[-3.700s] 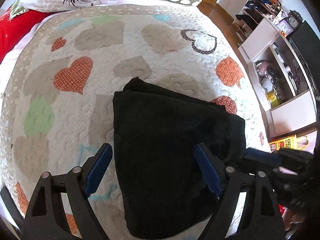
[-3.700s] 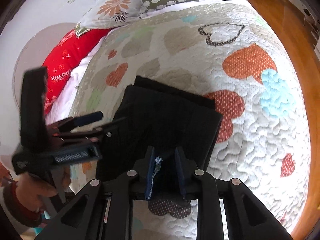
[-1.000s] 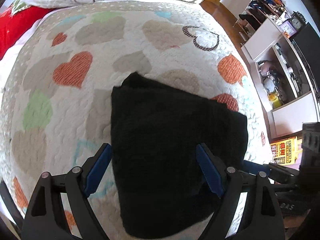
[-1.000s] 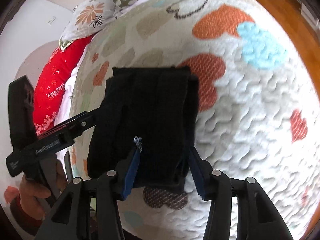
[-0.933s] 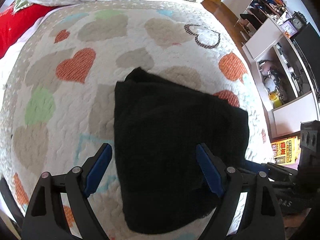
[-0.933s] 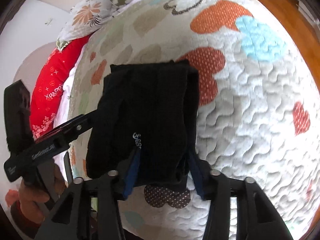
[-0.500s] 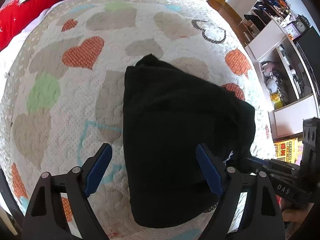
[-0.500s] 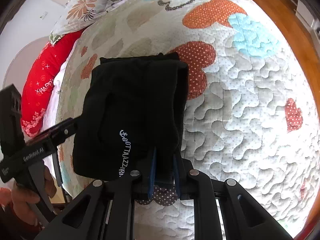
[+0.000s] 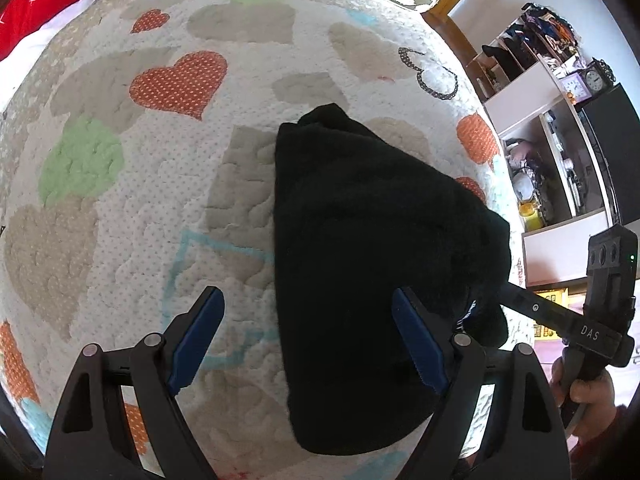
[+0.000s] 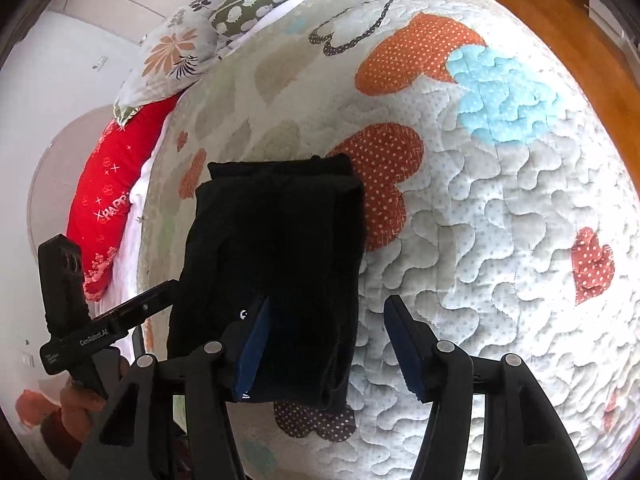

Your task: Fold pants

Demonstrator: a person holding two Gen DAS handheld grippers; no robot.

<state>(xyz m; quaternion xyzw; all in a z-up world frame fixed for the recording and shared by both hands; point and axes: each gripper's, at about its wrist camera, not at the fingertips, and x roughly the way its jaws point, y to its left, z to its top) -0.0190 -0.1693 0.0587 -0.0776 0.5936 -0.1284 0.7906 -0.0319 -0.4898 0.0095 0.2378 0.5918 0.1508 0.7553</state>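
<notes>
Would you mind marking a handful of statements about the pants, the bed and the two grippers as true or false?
1. The black pants lie folded on a quilt patterned with hearts. True.
2. The left gripper is clamped shut on the pants. False: its jaws stand wide open above them.
3. A red pillow lies at the bed's head end. True.
4. The right gripper has nothing between its fingers. False: its jaws are opening with the pants' near edge between them.
5. The pants hang in mid-air. False: they rest on the quilt.

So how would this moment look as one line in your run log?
pants: folded, on quilt | left gripper: open | right gripper: opening, pants corner between jaws
</notes>
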